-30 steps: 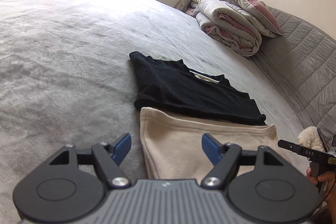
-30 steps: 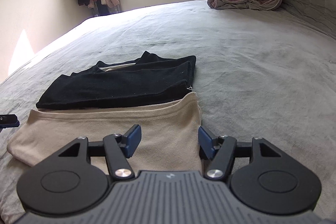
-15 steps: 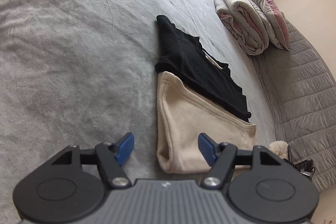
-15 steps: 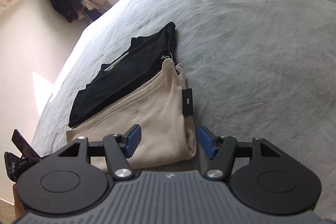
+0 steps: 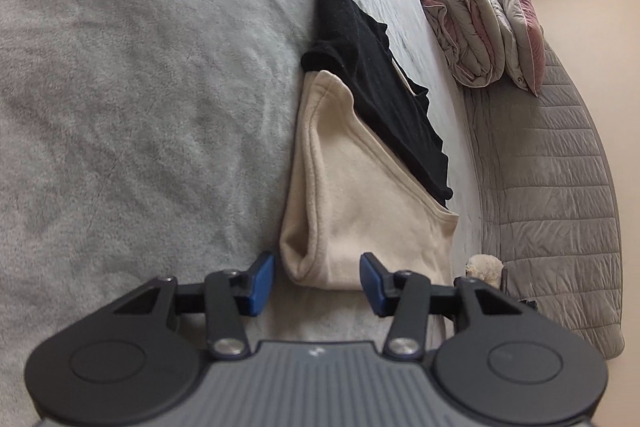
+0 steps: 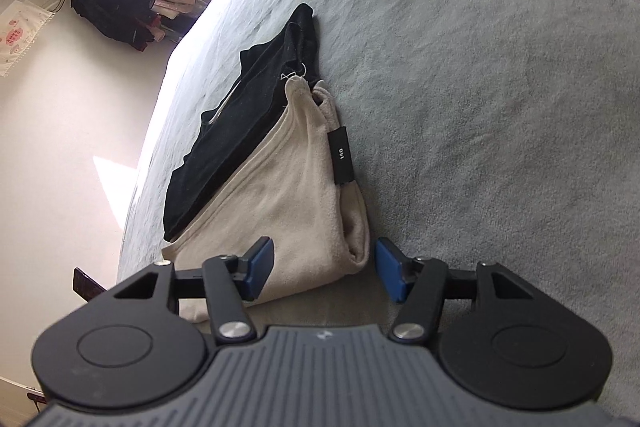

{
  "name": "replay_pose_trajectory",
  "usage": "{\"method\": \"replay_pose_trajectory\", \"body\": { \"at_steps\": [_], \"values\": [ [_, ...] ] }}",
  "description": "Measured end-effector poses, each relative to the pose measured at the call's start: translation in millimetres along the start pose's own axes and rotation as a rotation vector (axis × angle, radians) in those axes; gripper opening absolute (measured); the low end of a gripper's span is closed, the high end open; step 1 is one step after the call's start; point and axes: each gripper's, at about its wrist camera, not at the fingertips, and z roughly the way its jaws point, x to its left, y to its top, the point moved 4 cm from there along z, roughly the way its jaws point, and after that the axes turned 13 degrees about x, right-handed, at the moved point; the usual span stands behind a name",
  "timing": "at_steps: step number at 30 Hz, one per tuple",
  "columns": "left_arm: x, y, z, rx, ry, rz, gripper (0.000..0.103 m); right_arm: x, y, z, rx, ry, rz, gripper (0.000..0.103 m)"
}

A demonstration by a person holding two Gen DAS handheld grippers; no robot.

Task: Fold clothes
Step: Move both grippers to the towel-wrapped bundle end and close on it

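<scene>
Two open grippers, left gripper [image 5: 317, 281], right gripper [image 6: 325, 269], one beige garment [image 5: 360, 195], one black garment [image 5: 372, 83]

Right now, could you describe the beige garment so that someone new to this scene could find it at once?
Look at the wide grey bed, where two folded garments lie side by side, touching. The beige garment is the one nearer the grippers, with the black garment beyond it. Its pale cream fleece and the small black size tag on its edge set it apart.

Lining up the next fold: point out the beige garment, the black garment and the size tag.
beige garment [image 5: 360, 187]: left wrist view, middle of top layer.
black garment [image 6: 236, 131]: right wrist view, middle of fabric.
size tag [image 6: 341, 155]: right wrist view, black tag's printed number.
</scene>
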Motion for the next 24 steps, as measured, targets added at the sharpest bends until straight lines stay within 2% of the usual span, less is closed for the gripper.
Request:
{"method": "replay_pose_trajectory", "body": {
  "at_steps": [5, 24],
  "values": [
    [-3, 2, 5, -0.004, -0.003, 0.010, 0.048, -1, 1, 1, -0.012, 0.027, 0.003, 0.061],
    [-4, 2, 10, -0.021, 0.002, 0.045, 0.048, 6, 4, 11, -0.029, 0.019, -0.033, 0.058]
  ]
}}
